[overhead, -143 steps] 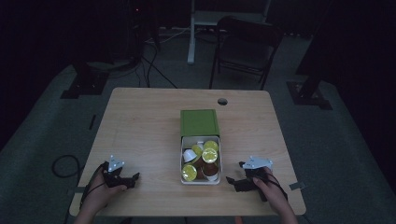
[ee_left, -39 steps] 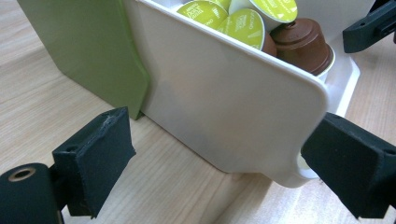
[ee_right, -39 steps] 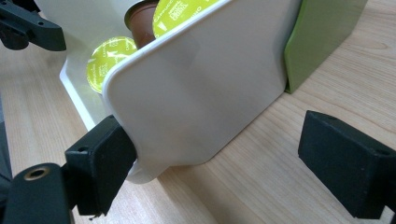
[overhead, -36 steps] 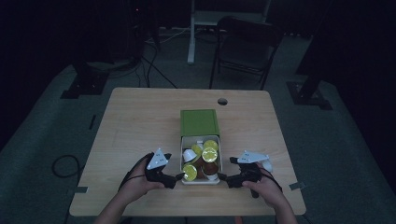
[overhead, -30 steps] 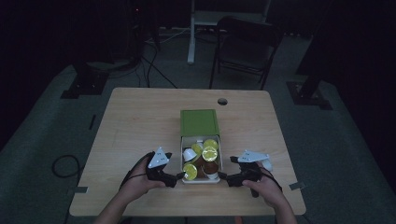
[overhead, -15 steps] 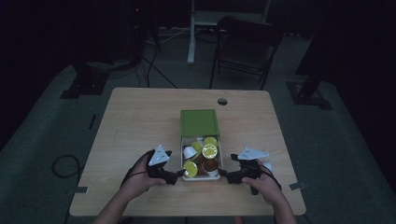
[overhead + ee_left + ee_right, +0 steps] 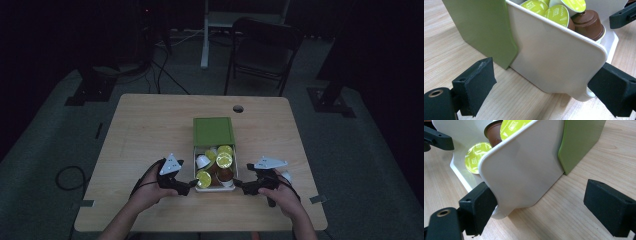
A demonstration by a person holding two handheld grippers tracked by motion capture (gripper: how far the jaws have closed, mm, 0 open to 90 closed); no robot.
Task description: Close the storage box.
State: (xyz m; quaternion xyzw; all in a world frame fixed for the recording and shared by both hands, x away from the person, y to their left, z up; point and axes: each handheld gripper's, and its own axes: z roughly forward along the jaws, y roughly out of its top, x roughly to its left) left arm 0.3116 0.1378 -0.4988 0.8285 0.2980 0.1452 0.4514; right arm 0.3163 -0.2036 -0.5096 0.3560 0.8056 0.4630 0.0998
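White drawer (image 7: 215, 186) of coffee capsules (image 7: 223, 159), slid out of green sleeve (image 7: 213, 131), on wooden worktop (image 7: 145, 130) between both tongs. Left tongs (image 7: 190, 186) spread wide at near left corner, gripping nothing. Right tongs (image 7: 239, 186) likewise wide open, one pad touching near right corner.

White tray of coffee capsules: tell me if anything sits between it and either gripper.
Nothing visible does. The left gripper and right gripper flank the white tray, jaws open at its near corners, with bare table around them. The green sleeve covers only its far end.
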